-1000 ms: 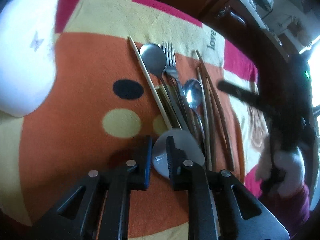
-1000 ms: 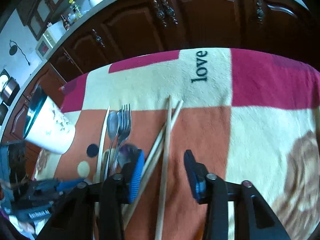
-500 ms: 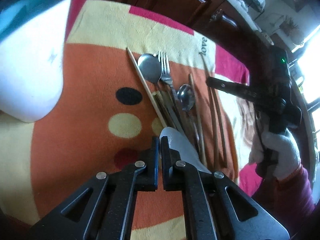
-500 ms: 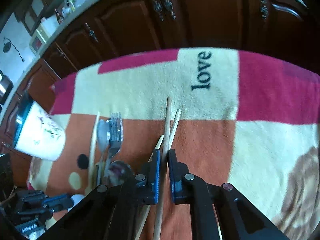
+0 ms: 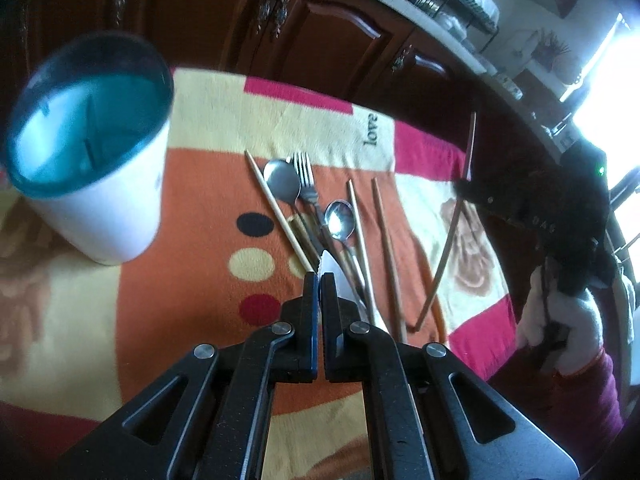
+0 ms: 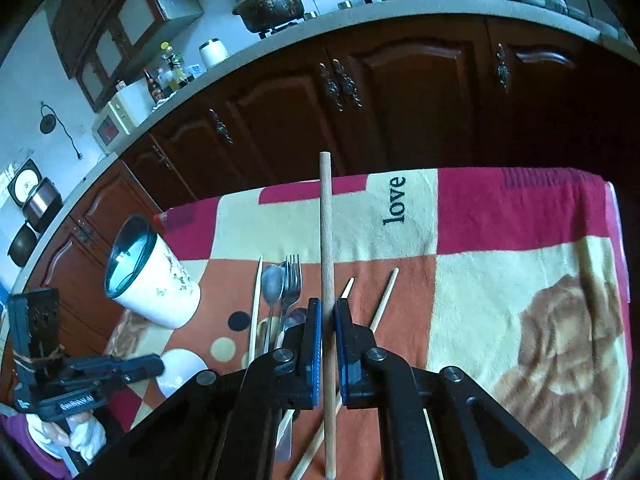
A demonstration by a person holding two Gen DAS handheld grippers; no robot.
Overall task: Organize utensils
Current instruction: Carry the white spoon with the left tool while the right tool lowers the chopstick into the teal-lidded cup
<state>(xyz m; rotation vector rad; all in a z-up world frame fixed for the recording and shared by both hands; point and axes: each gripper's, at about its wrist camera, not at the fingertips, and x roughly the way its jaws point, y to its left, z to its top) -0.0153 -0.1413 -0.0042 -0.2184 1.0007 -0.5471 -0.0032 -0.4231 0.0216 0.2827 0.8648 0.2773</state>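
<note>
Now both tools grip: right tool [image 6: 327,322] clamps a chopstick [image 6: 326,232] mid-shaft, lifted clear; left tool [image 5: 320,280] pinches the white spoon [image 5: 334,274], presumably bound for the cup [image 5: 104,208].

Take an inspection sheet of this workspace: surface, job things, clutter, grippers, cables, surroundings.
Surface: patchwork blanket printed "love", lying flat.
Job's things: white cup with a teal inside, upright at the left; fork, two metal spoons and loose chopsticks lying together on the blanket.
Clutter: nothing seen.
Grippers: left gripper shut on a white utensil, likely a spoon; right gripper shut on one chopstick, lifted clear of the blanket.
Cables: one cord on the far wall.
Surroundings: dark wood cabinets under a counter with a pot.
</note>
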